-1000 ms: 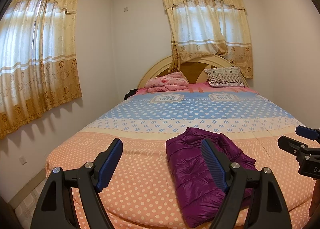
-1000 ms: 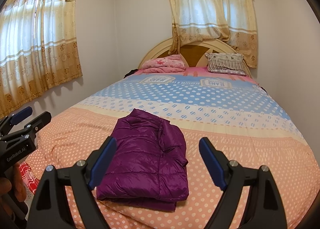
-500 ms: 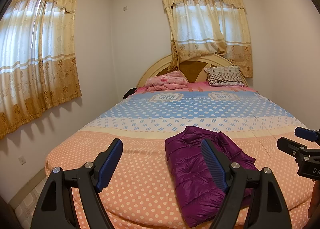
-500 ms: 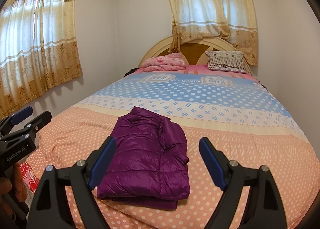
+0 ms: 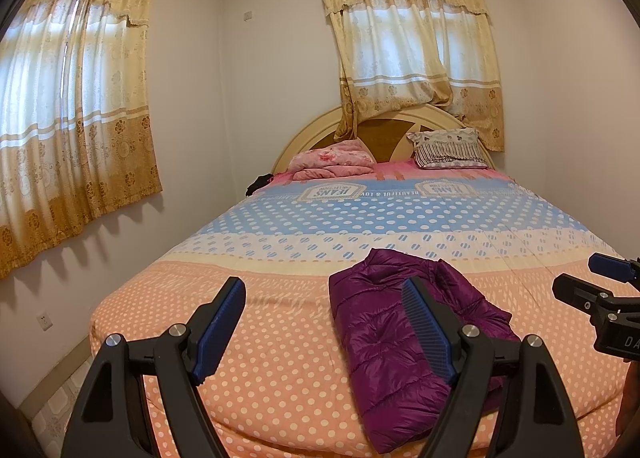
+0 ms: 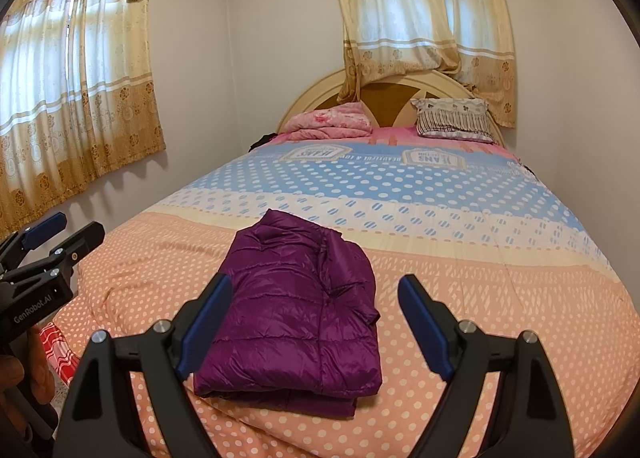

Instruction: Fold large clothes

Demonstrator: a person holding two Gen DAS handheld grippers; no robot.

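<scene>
the purple puffer jacket (image 6: pixel 296 310) is lying folded near the bed's (image 6: pixel 500 298) foot edge, within reach; the left hand-held gripper (image 5: pixel 324 326) and right hand-held gripper (image 6: pixel 316 322) are hovering wide, holding nothing.

"GenRobot.AI" on left tool (image 6: pixel 38 250); "JEANS" on bedspread (image 6: pixel 400 186).

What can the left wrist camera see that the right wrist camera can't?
Only the left wrist view shows the wall socket low beside the bed, and the right gripper at its edge. Only the right wrist view shows the red patterned cloth, the left gripper, and a hand holding it. Both show the folded purple puffer jacket on the bed, pillows and curtains.
</scene>
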